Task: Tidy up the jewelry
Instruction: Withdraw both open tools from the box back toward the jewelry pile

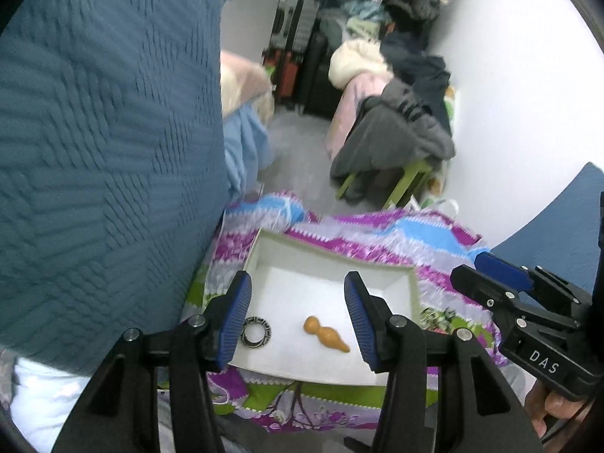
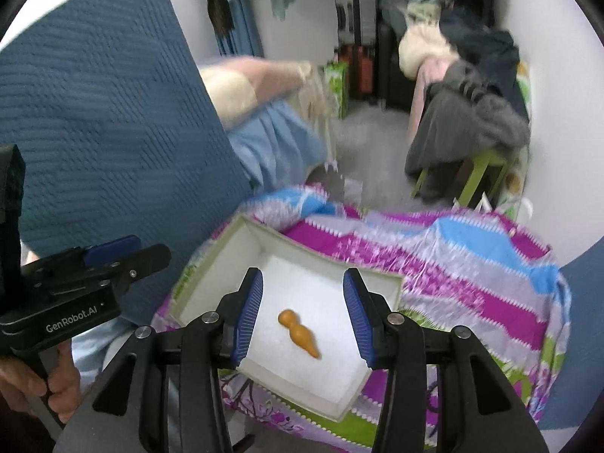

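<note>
- Left wrist view: the left gripper (image 1: pixel 298 315) hangs above a shallow white box (image 1: pixel 413 294), its blue ribbed pads set apart at a middling width with nothing between them and touching nothing.
- In the box lie two pieces: a dark patterned ring (image 1: pixel 256 337) near the box's left side, just beside the left pad as seen, and an orange gourd-shaped pendant (image 1: pixel 326 334) near the middle, apart from the ring.
- The box rests on a striped cloth (image 1: pixel 377 241) of purple, blue and green.
- At the right edge the right gripper (image 1: pixel 487 268) shows from the side, gripped by a hand (image 1: pixel 555 409); its jaw gap cannot be read from here.
- Right wrist view: the right gripper (image 2: pixel 302 313) also sits clear above the box (image 2: pixel 392 283), jaws moderately parted and empty.
- The pendant (image 2: pixel 300 334) lies between the pads as seen, on the box floor; the ring is hidden here.
- The left gripper (image 2: pixel 151 253) appears at the left, held by a hand (image 2: pixel 45 381).
</note>
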### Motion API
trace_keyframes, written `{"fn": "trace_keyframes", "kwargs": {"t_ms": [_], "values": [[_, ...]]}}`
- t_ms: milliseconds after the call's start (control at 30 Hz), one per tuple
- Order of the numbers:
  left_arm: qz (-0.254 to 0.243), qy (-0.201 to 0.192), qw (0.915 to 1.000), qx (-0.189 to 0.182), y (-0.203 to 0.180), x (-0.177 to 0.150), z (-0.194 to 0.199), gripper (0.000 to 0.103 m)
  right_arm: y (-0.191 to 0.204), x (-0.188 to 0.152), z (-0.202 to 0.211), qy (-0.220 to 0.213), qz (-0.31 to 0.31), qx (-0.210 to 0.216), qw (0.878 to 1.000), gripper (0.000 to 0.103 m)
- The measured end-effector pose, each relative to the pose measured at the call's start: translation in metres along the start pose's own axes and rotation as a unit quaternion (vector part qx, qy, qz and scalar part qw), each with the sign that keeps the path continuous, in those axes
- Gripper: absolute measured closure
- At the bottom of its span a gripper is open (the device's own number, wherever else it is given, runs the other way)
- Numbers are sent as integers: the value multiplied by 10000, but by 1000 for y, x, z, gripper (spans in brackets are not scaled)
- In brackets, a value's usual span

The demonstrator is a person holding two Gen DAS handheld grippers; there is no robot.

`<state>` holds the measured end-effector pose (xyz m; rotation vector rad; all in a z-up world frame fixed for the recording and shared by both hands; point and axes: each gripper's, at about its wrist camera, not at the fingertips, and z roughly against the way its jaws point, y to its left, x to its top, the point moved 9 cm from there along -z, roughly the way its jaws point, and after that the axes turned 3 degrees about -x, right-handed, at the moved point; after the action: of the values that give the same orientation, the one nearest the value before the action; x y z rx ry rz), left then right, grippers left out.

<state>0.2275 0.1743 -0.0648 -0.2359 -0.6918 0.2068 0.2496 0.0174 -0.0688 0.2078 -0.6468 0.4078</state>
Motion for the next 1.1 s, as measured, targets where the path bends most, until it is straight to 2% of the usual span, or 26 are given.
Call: {"fn": "trace_keyframes", "kwargs": {"t_ms": [267,633,867,1100], "values": [[-125,-491,9987,-43,-31,8,57,51,-6,14,69,-678,68,-42,9977,60],[-307,-856,9955,-275,-88,-12,101,51,-37,-9,128,-1153,-37,-215,9931,59],[-296,-1026,9931,-489,-125,-33,112,51,-69,-37,155,-1292,-150,-472,9904,59],[-378,-883,9932,-654,-153,-62,95,51,-97,-71,161,-1264,-287,-725,9889,59]]}}
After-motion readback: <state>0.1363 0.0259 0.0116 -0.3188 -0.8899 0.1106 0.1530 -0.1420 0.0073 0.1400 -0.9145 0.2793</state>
